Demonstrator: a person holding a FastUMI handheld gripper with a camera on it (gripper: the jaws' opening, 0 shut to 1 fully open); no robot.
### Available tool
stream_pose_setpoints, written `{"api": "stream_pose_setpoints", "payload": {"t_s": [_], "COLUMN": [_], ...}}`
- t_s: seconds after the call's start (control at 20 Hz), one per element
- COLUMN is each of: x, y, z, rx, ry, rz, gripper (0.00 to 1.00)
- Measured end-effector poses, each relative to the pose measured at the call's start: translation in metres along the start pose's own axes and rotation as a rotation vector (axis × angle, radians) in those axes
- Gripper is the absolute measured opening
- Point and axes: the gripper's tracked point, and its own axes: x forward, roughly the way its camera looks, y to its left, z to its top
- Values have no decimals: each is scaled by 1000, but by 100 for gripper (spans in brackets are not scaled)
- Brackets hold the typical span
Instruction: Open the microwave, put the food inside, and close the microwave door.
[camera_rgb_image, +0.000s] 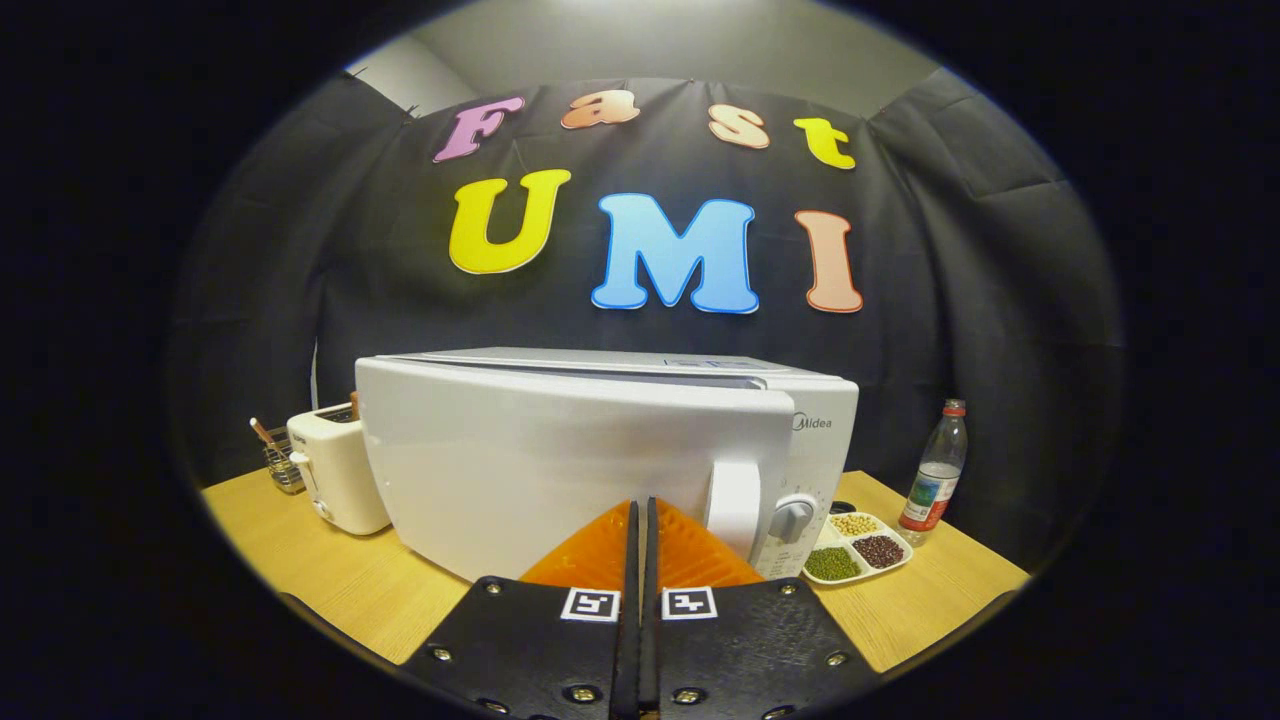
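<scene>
Microwave (600, 450), a big white metal box, is seen in the middle of the light wooden bench (330, 580), just beyond the gripper (640, 520). The gripper's fingers are pressed together with nothing held. The microwave's door looks a little bit open along the top. It is likely stiff, smooth and slippery, and it is best taken by the one white handle (733, 505) at its right side. To the right, a white tray with three pockets of beans (856, 548) is set near. This food looks light and could spill if tipped, so it should be held by the rim. One clear plastic bottle (934, 480) stands further right. One white toaster (335, 470) is placed at the left.
</scene>
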Motion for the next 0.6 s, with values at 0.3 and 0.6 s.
{"api": "stream_pose_setpoints", "payload": {"t_s": [0.3, 0.6], "x": [39, 41], "y": [-12, -7], "z": [-2, 1], "rx": [-3, -88], "ry": [7, -33], "rz": [-60, -93], "gripper": [1, 8]}}
